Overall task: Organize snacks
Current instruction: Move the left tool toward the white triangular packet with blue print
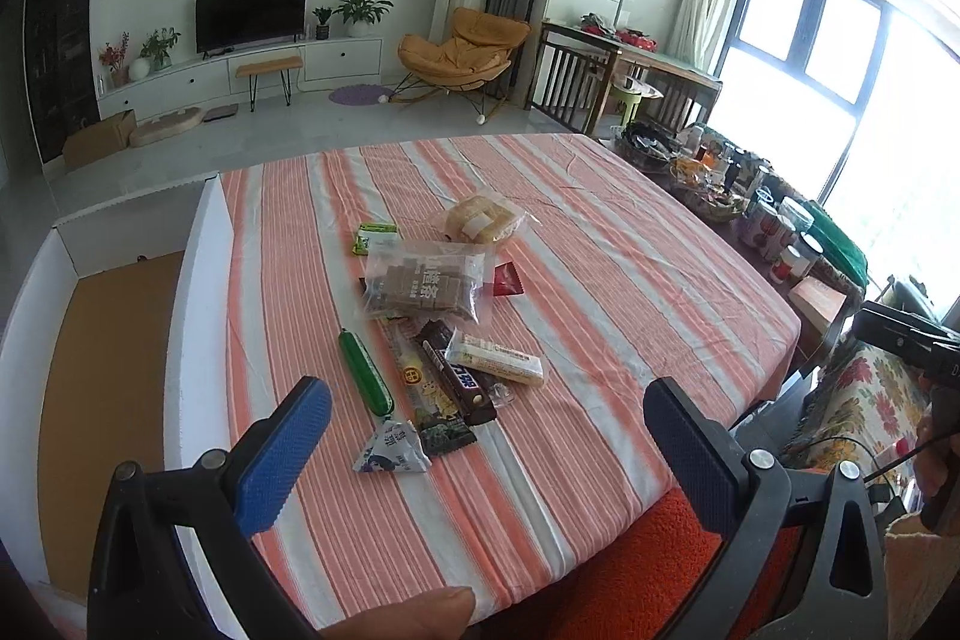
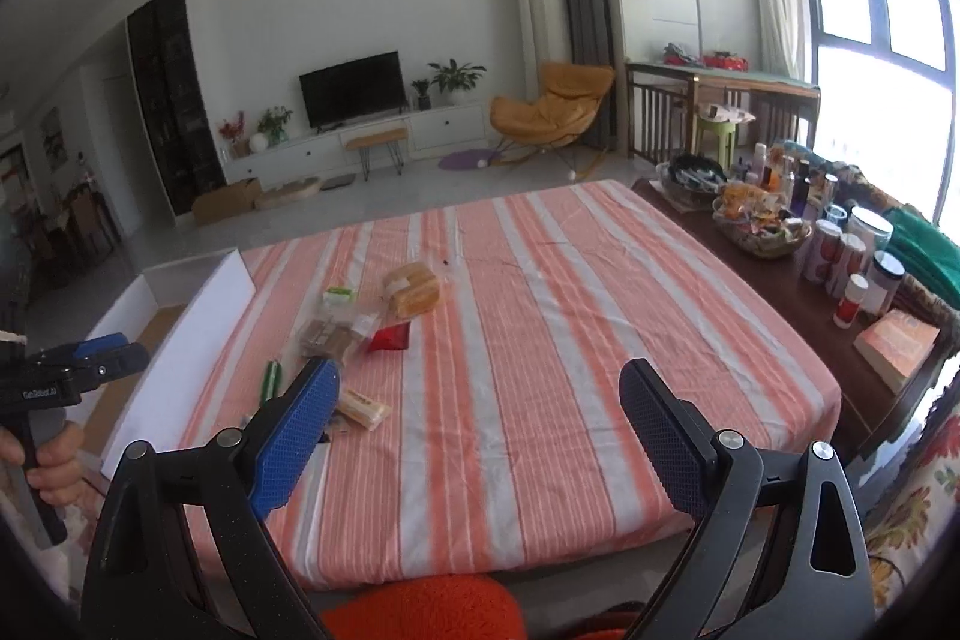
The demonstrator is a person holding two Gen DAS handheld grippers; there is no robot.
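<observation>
Both sets of jaws stand wide apart and hold nothing. From the left wrist view, the left gripper (image 1: 487, 451) hangs above the near edge of the striped tablecloth (image 1: 630, 280), with the snacks spread just ahead of it. Nearest lies a small triangular packet (image 1: 390, 449), then a green stick (image 1: 364, 371), a dark chocolate bar (image 1: 459, 370) and a pale wafer bar (image 1: 497, 357) that overlap one another. Further back sits a clear bag of brown biscuits (image 1: 423, 283), a red sachet (image 1: 509, 278), a green-and-white packet (image 1: 375, 237) and a wrapped bun (image 1: 480, 219). A white open box (image 1: 198, 268) stands against the table's left side, likely the place for the snacks.

From the right wrist view, the right gripper (image 2: 480, 436) hovers over bare cloth, well to the right of the pile, and the left gripper (image 2: 78, 358) shows at the far left in a hand (image 2: 51, 460).

Because the bars near the front lie across each other, closing on one could drag or flick its neighbours. Slippery wrappers may also slide out of the pads, and squeezing the bun or biscuits hard could crush them.
</observation>
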